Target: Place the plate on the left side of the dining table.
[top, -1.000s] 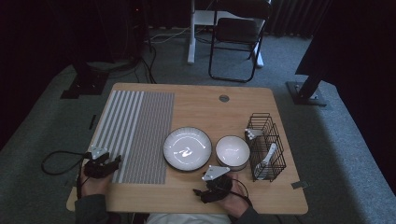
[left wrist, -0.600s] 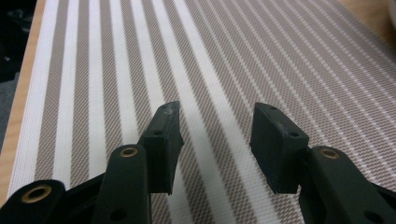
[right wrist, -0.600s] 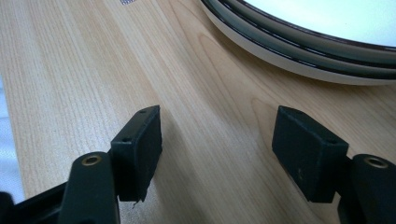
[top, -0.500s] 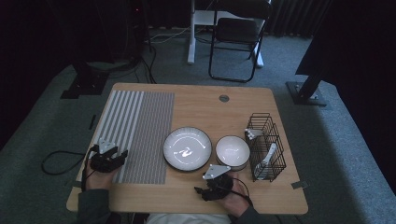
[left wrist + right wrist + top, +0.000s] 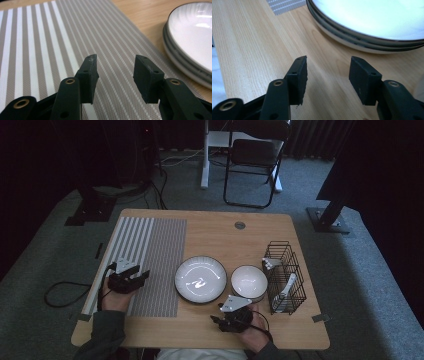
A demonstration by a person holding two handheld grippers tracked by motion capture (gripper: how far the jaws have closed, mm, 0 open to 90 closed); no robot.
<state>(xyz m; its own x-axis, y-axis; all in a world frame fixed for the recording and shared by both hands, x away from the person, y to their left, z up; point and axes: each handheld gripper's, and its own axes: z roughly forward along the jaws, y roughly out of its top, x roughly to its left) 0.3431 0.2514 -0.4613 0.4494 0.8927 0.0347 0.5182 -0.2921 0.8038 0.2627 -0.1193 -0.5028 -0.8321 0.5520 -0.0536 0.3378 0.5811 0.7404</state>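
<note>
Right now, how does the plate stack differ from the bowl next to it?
The plate stack is wider and shallower than the bowl, which is smaller and deeper. The plate stack lies beside the striped placemat; the bowl sits against the wire basket. The left gripper view shows two or more plates stacked; whether the bowl is single I cannot tell. Both are round, white inside, and rest upright on the wooden table.

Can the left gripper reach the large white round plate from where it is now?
Probably yes: the left gripper is open over the striped woven placemat, and nothing lies between it and the large white round plate.
</note>
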